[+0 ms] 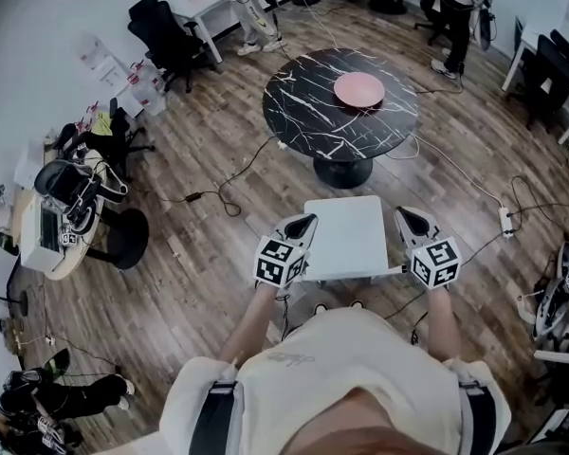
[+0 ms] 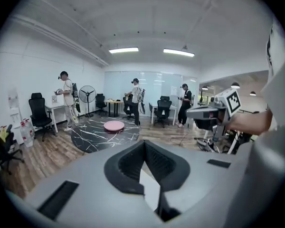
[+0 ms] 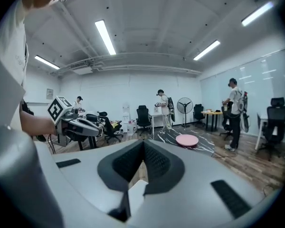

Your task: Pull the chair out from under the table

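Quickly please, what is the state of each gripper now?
Left gripper: closed on the chair, at its left edge.
Right gripper: closed on the chair's right edge.

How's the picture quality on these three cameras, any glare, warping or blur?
Head view: even light, floor bowed at the edges. Left gripper view: fisheye circle, dark corners, bright ceiling lights, left tool, shut on the white chair, soft up close. Right gripper view: same, light strips blown out.
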{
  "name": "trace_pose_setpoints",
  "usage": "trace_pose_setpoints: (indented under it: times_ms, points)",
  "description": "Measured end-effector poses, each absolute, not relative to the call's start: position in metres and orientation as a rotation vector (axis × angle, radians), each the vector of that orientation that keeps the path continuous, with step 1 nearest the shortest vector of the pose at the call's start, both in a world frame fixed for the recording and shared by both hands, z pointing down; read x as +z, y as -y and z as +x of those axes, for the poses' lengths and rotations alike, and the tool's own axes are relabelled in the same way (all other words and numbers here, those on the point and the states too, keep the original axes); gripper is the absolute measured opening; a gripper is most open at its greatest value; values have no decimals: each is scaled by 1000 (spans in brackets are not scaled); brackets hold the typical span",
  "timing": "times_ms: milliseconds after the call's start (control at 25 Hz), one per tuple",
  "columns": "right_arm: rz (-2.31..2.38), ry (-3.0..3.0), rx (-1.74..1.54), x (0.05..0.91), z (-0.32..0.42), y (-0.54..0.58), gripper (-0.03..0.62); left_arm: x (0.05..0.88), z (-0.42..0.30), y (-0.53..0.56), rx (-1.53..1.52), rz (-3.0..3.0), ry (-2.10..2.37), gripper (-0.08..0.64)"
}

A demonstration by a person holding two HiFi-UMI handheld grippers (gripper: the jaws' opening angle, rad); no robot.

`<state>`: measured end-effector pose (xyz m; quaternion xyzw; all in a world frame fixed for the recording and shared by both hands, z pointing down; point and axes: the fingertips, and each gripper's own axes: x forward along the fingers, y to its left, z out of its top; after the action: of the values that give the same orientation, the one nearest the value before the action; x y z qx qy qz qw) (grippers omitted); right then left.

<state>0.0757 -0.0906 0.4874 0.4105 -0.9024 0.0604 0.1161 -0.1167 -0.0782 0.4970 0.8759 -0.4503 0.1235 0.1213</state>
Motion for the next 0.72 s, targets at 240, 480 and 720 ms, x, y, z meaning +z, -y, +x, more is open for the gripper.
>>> trace_pose_setpoints:
  times_ms: [240, 480, 720]
  points:
    - [1229, 2683, 143, 466, 71, 91, 6, 454, -124, 89, 168, 2576, 1396, 17]
    - [1254, 2681, 127, 457, 69, 95, 6, 416, -129, 95, 128, 2645, 1435, 17]
    - [1253, 2653, 69, 451, 64, 89, 6, 408, -139, 96, 123, 2646, 1502, 17]
